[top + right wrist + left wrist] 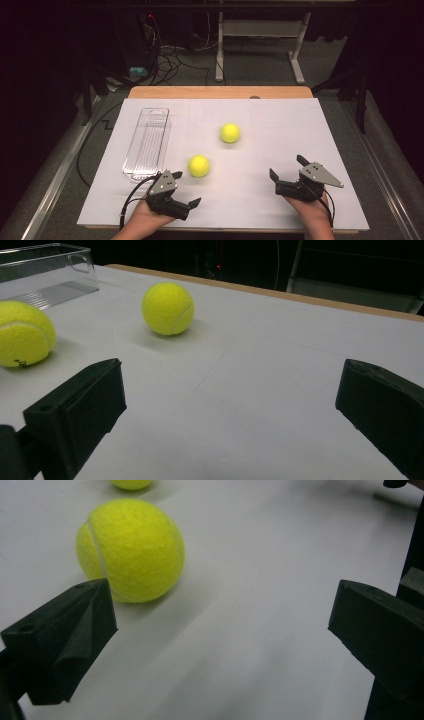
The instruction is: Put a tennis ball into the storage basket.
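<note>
White worktop (280, 150) before us: two tennis balls (199, 166) beside a clear tray (146, 144); our left hand-held gripper (185, 188) and right hand-held gripper (287, 167) both gape apart.

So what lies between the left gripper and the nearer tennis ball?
Nothing: in the left gripper view, bare white table separates the open left gripper from the nearer tennis ball.

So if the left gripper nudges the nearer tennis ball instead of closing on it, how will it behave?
The nearer tennis ball is round and sits loose on the flat white table, so it would probably roll away. Its fuzzy felt should grip well, not slip. The left gripper, open wide, probably spans it.
</note>
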Available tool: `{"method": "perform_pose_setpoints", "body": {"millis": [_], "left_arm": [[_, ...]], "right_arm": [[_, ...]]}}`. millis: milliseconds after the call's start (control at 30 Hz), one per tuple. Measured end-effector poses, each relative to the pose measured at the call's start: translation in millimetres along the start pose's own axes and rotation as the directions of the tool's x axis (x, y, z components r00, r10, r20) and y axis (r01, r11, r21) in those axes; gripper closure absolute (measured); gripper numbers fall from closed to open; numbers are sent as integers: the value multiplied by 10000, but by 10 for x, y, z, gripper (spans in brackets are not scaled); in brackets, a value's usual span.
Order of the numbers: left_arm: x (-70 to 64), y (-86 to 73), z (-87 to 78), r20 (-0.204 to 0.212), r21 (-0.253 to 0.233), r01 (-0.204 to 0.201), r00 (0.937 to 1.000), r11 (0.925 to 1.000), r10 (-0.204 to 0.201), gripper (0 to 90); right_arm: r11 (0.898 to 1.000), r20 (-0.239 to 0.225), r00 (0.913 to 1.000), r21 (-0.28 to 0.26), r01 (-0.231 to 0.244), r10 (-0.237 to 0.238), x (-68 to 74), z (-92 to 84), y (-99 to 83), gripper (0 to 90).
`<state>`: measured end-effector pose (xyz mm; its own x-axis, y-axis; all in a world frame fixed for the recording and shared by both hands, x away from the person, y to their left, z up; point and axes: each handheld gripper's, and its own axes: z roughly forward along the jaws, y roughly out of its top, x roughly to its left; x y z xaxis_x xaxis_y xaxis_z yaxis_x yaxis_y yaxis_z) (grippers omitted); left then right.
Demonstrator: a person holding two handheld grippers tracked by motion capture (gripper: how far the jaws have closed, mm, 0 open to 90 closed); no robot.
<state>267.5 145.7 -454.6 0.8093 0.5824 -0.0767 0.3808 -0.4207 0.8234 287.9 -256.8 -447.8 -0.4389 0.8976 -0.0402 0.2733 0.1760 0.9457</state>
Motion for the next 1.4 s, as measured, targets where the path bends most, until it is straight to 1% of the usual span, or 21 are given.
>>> {"method": "perform_pose_setpoints", "body": {"millis": [300,500,567,700,867,933,1000,1067,1133,1200,1300,1400], "left_arm": [[19,-18,58,97,649,200,9997,9977,-206,2],[30,-28,83,46,1054,323,9994,9939,-330,2],[30,-32,95,21,1189,431,9990,9920,-436,2],[36,-40,115,-22,1504,495,9988,9874,-498,2],[52,-45,130,-90,1780,726,9974,9814,-721,2],[53,-47,137,-112,1894,808,9967,9786,-802,2],[54,-48,145,-82,2013,864,9962,9757,-866,2],[60,-44,142,-65,2186,843,9964,9722,-849,2],[64,-41,143,-112,2138,948,9955,9723,-946,2],[77,-19,139,-133,2227,1093,9939,9687,-1091,2],[81,20,147,-253,2441,1176,9930,9626,-1150,3],[65,59,164,-289,2758,1076,9942,9552,-1037,3]], "right_arm": [[10000,-55,10000,24,10,-10,14,12,-7,0],[10000,-83,10000,35,-3,3,15,12,-7,0],[10000,-94,10000,49,-4,4,17,14,-9,0],[10000,-128,9999,69,-28,29,19,14,-10,0],[9999,-233,9997,89,-62,64,22,11,-9,0],[10000,-256,9997,70,-10,11,26,9,-8,0],[9999,-178,9998,83,67,-65,36,3,-6,0],[10000,-201,9998,69,60,-58,37,3,-5,0],[10000,-210,9998,74,57,-55,32,3,-3,0],[10000,-213,9998,44,-5,6,22,-1,3,0],[10000,-187,9998,53,-37,38,-10,-9,11,0],[9999,-169,9998,71,-79,81,-47,-21,1,0]]}}
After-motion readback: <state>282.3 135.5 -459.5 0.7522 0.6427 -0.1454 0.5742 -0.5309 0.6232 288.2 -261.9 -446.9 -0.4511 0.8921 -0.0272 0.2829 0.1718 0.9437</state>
